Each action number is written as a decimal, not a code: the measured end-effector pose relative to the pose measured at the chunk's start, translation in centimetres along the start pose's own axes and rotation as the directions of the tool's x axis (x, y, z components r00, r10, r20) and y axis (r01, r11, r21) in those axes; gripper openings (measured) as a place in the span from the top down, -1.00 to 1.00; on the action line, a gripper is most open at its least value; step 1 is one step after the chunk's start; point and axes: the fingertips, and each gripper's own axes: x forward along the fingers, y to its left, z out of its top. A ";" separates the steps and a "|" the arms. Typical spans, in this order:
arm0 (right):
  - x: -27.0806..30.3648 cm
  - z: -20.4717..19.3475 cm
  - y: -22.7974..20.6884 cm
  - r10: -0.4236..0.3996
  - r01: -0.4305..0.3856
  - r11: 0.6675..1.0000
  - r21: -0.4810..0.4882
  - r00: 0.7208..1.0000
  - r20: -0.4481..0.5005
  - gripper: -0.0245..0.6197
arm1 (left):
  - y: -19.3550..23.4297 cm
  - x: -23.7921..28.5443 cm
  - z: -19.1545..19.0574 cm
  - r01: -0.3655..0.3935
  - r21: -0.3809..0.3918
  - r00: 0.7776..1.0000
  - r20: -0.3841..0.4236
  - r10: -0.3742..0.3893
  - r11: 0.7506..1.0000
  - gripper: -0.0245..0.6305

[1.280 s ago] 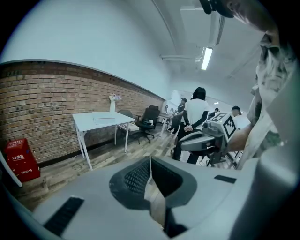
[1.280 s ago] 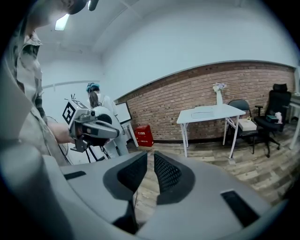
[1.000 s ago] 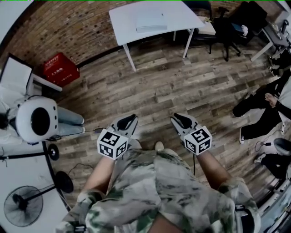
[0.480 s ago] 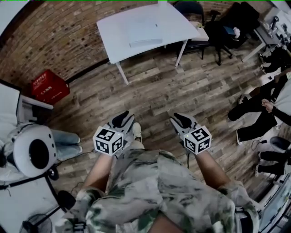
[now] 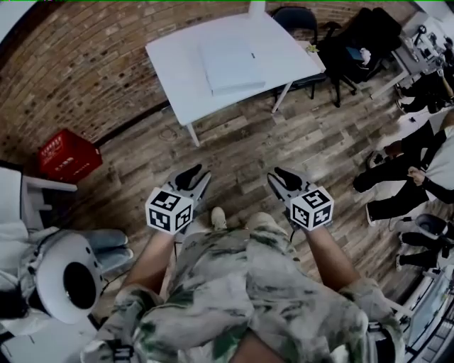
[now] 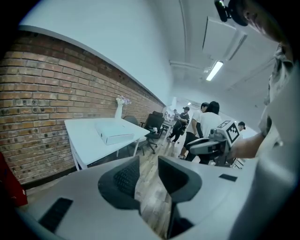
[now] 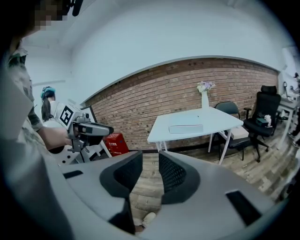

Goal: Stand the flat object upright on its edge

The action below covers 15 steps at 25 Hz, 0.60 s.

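Far ahead on the white bench [image 5: 177, 71], the flat box [image 5: 228, 62] is laid flat, equally distant from both hands. The left gripper [image 5: 193, 174] and right gripper [image 5: 284, 175] are held partly open and empty, their jaws just opened.

The flat white rectangular object [image 5: 228, 64] on the white table [image 5: 177, 71] is too distant to tell box from book. The white vase [image 5: 255, 7] is cut by the head view's top edge — the seated people in dark clothes [image 5: 390, 174] by its right — and the print on the red plastic crate [image 5: 65, 154] is unreadably small.
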 end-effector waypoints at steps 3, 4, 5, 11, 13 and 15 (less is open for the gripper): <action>2.4 1.6 -0.8 -0.010 0.010 1.000 0.004 1.000 -0.002 0.53 | 2.4 1.1 0.9 0.005 -0.013 1.000 0.003 -0.005 1.000 0.57; 3.0 1.9 -1.3 -0.014 0.014 1.000 0.005 1.000 -0.002 0.53 | 3.0 1.7 1.1 0.008 -0.017 1.000 0.002 -0.008 1.000 0.57; 3.5 2.3 -1.8 -0.016 0.016 1.000 0.005 1.000 -0.001 0.53 | 3.4 2.2 1.3 0.011 -0.020 1.000 0.000 -0.011 1.000 0.57; 6.8 4.9 -7.2 -0.019 0.019 0.999 0.027 1.000 0.010 0.53 | 6.0 6.9 3.6 0.017 -0.037 1.000 -0.002 -0.017 0.999 0.57; 8.3 6.0 -9.4 -0.013 0.012 0.999 0.043 1.000 0.017 0.53 | 7.3 8.8 4.8 0.016 -0.047 1.000 -0.008 -0.016 0.999 0.57; 9.7 7.0 -11.9 -0.001 0.001 0.999 0.049 1.000 0.015 0.53 | 8.4 10.9 5.8 0.006 -0.054 1.000 -0.014 -0.006 0.999 0.57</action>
